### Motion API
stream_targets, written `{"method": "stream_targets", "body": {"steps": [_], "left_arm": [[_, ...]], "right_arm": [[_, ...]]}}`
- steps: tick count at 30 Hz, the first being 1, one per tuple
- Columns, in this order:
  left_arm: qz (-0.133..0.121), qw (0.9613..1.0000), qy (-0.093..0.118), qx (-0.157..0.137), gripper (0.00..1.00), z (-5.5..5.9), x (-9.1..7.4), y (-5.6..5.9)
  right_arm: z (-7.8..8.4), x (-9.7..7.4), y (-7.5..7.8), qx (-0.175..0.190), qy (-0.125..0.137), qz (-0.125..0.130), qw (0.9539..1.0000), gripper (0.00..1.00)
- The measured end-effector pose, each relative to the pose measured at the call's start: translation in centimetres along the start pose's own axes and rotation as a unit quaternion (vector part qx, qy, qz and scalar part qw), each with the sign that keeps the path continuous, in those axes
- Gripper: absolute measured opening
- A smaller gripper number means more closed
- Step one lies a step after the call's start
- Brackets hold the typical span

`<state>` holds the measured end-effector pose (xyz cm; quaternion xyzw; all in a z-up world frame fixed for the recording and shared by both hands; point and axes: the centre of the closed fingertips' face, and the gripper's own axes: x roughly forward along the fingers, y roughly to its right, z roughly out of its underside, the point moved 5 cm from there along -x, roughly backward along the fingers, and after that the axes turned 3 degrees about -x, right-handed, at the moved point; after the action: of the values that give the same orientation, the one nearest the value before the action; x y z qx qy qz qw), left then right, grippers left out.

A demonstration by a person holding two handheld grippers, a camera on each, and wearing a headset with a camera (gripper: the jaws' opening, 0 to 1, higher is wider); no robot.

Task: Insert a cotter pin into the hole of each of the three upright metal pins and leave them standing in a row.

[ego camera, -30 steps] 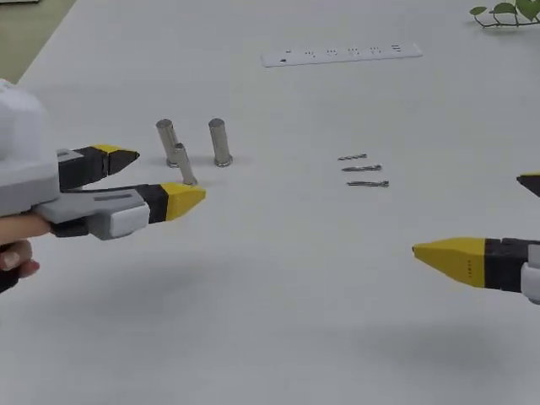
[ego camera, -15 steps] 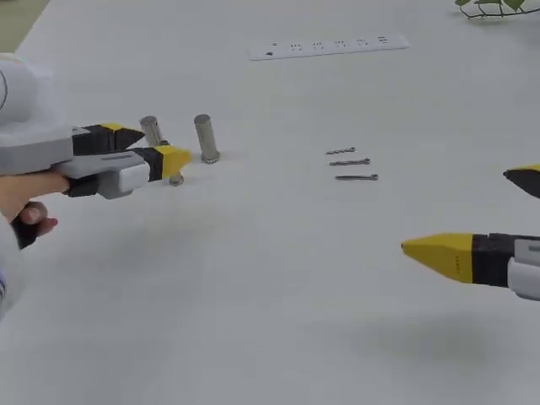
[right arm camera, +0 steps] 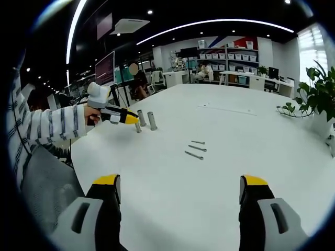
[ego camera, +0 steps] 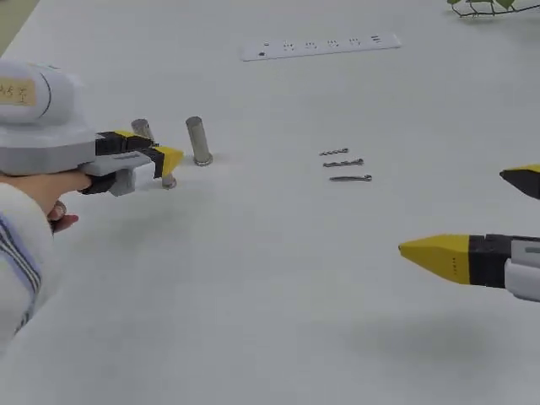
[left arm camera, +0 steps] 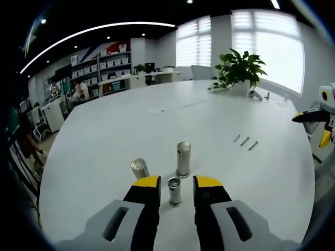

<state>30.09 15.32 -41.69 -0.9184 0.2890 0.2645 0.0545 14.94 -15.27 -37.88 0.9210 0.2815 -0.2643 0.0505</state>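
- Left fingers (left arm camera: pixel 148 184): parted narrowly, one on each side of the near pin (left arm camera: pixel 175 191). A sliver of gap shows on both sides, so apparently not yet clamped.
- Near pin: upright on the tabletop (ego camera: pixel 253 278), squarely between the left tips, long axis vertical and at right angles to the fingers' reach. The coming grasp looks like a plain squeeze.
- Pins, count three: the near pin, plus a second pin (left arm camera: pixel 139 168) just beyond the left tip and a third pin (left arm camera: pixel 183 158) just beyond the right tip, both upright.
- Cotter pins (ego camera: pixel 343 163), count three: flat, side by side, well apart from the left fingers on their right, ahead of the right fingers (right arm camera: pixel 107 184), the nearer pair. None sits in a pin.
- Right fingers: spread wide, empty, above the tabletop.
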Motion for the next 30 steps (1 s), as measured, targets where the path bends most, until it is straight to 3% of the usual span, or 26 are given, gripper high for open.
{"method": "stream_targets", "body": {"steps": [9, 21, 25, 30], "left_arm": [[-0.003, 1.0000, -0.009, 0.001, 0.06, 0.7, 0.5, -0.3], [0.024, 0.9996, -0.004, 0.013, 0.05, 1.2, -0.1, -0.4], [0.038, 0.9992, -0.005, 0.011, 0.05, 1.3, -0.4, 0.1], [0.068, 0.9966, 0.001, 0.045, 0.05, 1.0, -1.0, 1.8]], "right_arm": [[0.0, 0.2, -0.1, -0.001, -0.003, -0.003, 1.0000, 0.92], [0.4, 0.2, 0.0, 0.000, -0.010, 0.001, 0.9999, 0.91], [0.4, 0.1, 0.1, 0.001, -0.009, 0.003, 1.0000, 0.91], [0.4, 0.0, 0.1, 0.000, -0.011, 0.004, 0.9999, 0.91]]}}
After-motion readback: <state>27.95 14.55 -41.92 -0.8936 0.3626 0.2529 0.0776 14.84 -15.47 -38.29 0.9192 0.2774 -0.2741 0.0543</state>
